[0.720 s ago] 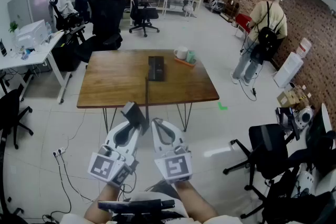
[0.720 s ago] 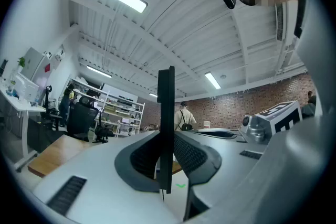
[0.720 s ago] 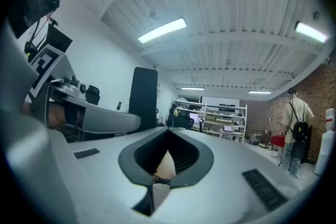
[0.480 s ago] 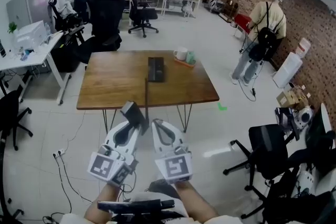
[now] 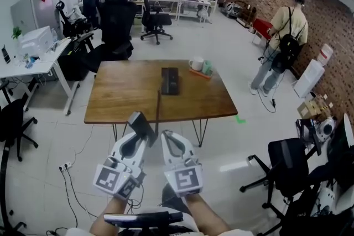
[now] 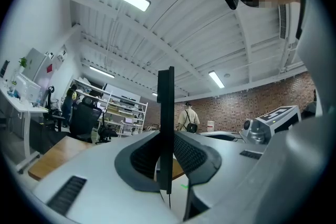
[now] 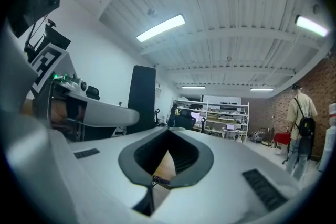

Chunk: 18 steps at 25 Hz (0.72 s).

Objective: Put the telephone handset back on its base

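We held the flat black telephone handset (image 5: 139, 120) in the left gripper (image 5: 142, 135). Its fingers pressed on the two flat faces, and the handset stuck up and forward out of them. A thin dark cord (image 5: 157, 110) ran from there straight ahead to the brown wooden surface (image 5: 127, 91). The right gripper (image 5: 167, 136) was just beside the left one. Its fingers looked drawn together at the tips and held nothing, and a bit of cord showed through the slit between them. The black oblong telephone base (image 5: 170, 80) lay on the surface, well ahead of both grippers and a little to the right. Its long side pointed away from us. We think the left hand must carry the handset forward and lay it flat along that line.
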Each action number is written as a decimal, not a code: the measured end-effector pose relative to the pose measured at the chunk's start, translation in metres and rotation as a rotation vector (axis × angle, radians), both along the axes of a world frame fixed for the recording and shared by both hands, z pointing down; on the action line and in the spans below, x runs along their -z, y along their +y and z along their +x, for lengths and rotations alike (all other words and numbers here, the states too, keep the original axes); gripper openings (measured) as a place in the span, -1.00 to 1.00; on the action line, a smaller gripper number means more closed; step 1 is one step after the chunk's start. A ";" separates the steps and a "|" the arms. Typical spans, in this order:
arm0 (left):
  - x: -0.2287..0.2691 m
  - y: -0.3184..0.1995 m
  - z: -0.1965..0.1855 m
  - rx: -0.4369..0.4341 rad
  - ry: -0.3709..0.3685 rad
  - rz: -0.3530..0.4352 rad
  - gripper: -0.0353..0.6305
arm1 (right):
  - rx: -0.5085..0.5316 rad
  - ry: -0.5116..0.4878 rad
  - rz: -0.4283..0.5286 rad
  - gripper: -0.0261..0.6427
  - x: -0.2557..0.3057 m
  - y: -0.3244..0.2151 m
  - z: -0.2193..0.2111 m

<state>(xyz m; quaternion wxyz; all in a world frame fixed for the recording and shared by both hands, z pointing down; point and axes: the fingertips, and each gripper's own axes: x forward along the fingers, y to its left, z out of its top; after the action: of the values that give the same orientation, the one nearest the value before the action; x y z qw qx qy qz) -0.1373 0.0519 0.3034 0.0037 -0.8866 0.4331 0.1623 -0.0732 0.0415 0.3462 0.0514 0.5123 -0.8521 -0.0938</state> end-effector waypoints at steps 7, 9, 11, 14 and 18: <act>-0.007 -0.035 0.010 -0.013 -0.012 -0.031 -0.68 | 0.003 -0.006 0.003 -0.91 0.003 -0.040 0.010; -0.007 -0.045 0.015 -0.012 -0.008 -0.028 -0.68 | 0.004 -0.001 0.002 -0.91 0.002 -0.050 0.014; -0.006 -0.055 0.020 -0.013 -0.022 -0.022 -0.68 | 0.004 -0.001 -0.003 -0.91 0.003 -0.062 0.018; -0.007 -0.074 0.027 -0.009 -0.027 -0.022 -0.68 | -0.001 0.006 -0.017 -0.91 0.001 -0.083 0.023; -0.008 -0.103 0.036 0.012 -0.039 -0.013 -0.68 | -0.014 -0.002 -0.023 -0.91 -0.001 -0.109 0.032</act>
<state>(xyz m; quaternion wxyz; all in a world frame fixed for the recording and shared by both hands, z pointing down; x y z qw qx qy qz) -0.1008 -0.0509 0.3118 0.0075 -0.8869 0.4394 0.1421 -0.0412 -0.0679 0.3474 0.0570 0.5177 -0.8496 -0.0833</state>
